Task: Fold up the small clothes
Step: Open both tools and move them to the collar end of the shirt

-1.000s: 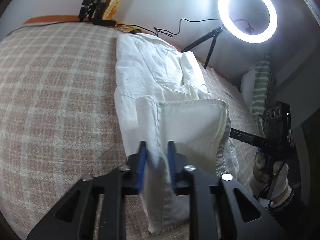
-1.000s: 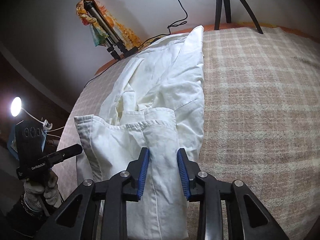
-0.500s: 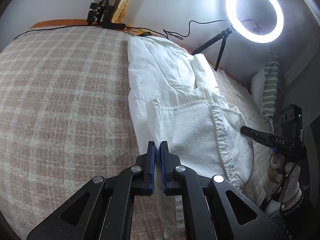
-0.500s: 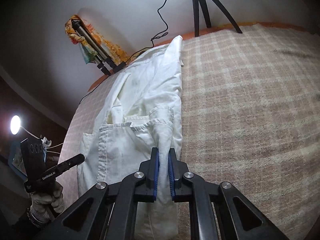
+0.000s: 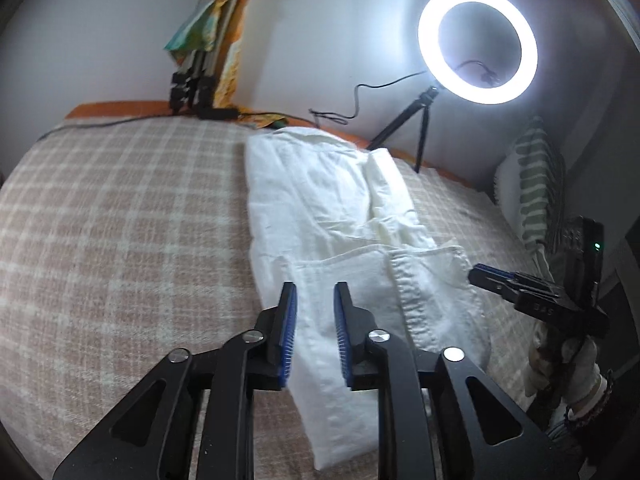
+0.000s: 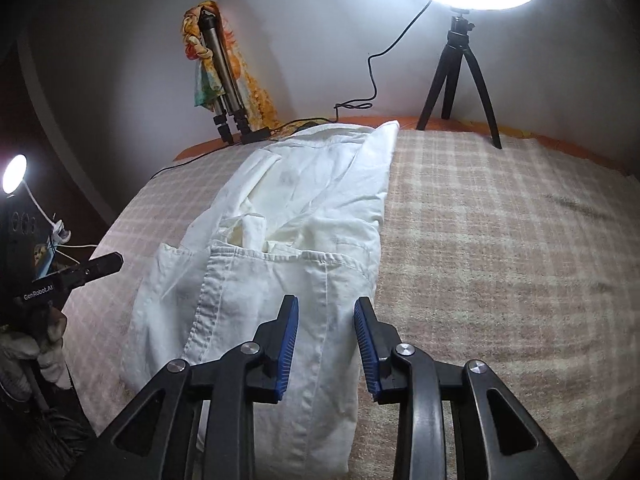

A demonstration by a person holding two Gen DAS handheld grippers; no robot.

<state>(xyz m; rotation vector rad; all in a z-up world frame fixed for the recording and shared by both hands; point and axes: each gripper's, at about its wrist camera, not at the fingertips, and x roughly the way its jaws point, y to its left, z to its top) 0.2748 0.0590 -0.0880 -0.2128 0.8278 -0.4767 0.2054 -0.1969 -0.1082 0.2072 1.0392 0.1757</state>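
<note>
From the left wrist, the left gripper [image 5: 315, 334] hangs above the near end of a white garment [image 5: 320, 208] laid lengthwise on a checked blanket [image 5: 120, 240]. Its jaws are opening, a narrow gap between the blue pads — the cloth shows through that gap, lying flat below and not pinched. The garment's near part is folded back over itself, its stitched hem running across. At the right edge the right gripper [image 5: 486, 274] shows, held in a gloved hand [image 5: 560, 364]. A lit ring light [image 5: 478, 44] stands on a small tripod by the far wall, near a striped cushion [image 5: 536, 184].

From the right wrist, the right gripper [image 6: 326, 344] is over the same folded end — jaws opening, moderately apart, the fabric beneath them lying loose. The garment [image 6: 320, 184] runs away toward the wall along the blanket [image 6: 500, 260]. At the left edge the left gripper [image 6: 106, 264] appears. A folded tripod [image 6: 222, 80] draped with a colourful scarf leans on the wall.
</note>
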